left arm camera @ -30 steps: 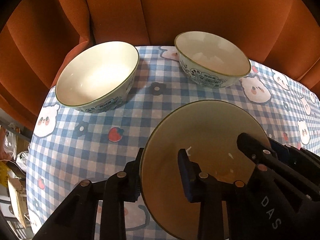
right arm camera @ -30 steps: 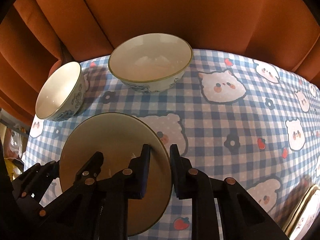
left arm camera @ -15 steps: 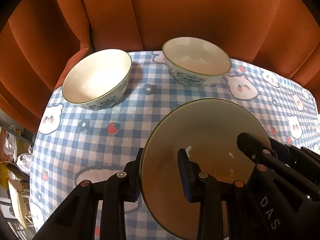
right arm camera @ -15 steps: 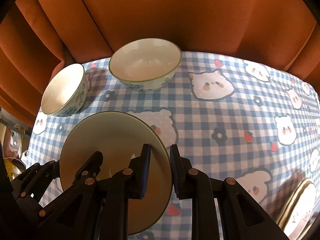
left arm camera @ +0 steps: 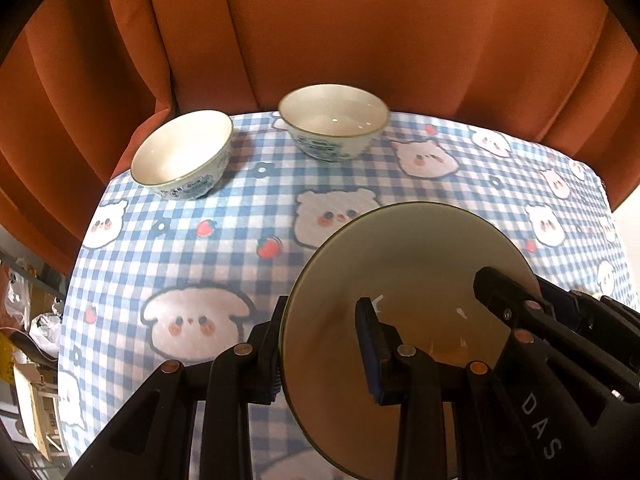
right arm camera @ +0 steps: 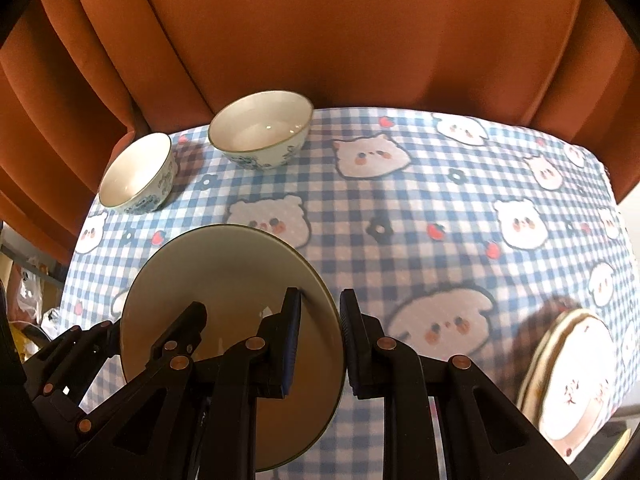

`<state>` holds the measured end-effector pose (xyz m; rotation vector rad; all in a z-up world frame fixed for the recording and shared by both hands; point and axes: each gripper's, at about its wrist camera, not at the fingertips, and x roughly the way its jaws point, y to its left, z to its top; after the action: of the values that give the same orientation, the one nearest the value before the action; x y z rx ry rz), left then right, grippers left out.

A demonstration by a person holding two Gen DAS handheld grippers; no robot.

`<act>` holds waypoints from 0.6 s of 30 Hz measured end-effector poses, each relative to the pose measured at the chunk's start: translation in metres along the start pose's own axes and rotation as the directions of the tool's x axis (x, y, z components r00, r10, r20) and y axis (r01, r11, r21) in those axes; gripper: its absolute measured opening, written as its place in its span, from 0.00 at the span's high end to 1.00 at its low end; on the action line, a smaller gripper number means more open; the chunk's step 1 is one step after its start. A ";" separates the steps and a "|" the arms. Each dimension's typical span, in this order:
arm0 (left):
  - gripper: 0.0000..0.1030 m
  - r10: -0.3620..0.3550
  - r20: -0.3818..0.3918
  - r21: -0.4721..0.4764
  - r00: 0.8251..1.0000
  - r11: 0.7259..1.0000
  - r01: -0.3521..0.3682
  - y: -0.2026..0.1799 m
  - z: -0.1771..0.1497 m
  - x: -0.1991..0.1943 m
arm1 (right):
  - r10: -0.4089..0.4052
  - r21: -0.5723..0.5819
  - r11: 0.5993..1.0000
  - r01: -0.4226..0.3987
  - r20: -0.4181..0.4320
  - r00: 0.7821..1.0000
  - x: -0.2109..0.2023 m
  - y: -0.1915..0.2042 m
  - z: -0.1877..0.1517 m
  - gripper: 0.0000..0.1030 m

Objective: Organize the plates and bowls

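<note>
- Plate [left arm camera: 404, 280] held off the cloth [left arm camera: 200, 248], pinched at opposite rims by both grippers
- Left gripper [left arm camera: 324, 344]: jaws narrow, closed on the plate's left rim, one pad under the rim, the other on the inner face
- Right gripper [right arm camera: 320, 340]: jaws almost fully together, closed on the plate's right rim, one pad inside, one outside
- Plate tilted, concave face toward both cameras, far edge higher in view than the gripped edge
- Two bowls at the far left of the table, well apart from the plate: left bowl [left arm camera: 182, 154] near the corner, right bowl [left arm camera: 332, 124] just beside it, not touching
- Stack [right arm camera: 576, 376] of plates at the near right edge, seen in the right wrist view only, partly cut off by the frame
- Key relation: stack lies to the right of the held plate, on the right gripper's side; right hand nearer, left hand trails across
- Judged step: carry of the plate, likely toward the stack; bowls not yet gathered
- Next move likely calls for level travel rightward, both grips kept, plate flattened before lowering
- Risk: thin rim grip, slip if the hands drift apart
</note>
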<state>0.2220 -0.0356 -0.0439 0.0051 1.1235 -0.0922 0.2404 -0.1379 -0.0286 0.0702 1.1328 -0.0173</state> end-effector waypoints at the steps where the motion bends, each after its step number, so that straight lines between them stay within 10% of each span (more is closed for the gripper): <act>1: 0.70 -0.001 0.000 0.004 1.000 1.000 0.001 -0.004 -0.003 -0.003 | -0.004 0.003 1.000 0.004 0.002 1.000 -0.005 -0.004 -0.005 0.77; 18: 0.70 -0.020 -0.030 0.056 0.999 0.998 0.022 -0.080 -0.060 -0.027 | -0.004 0.039 0.999 0.005 -0.026 1.000 -0.039 -0.078 -0.071 0.75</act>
<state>0.1500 -0.1103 -0.0419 0.0453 1.1500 -0.1428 0.1555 -0.2117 -0.0275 0.1032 1.1587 -0.0428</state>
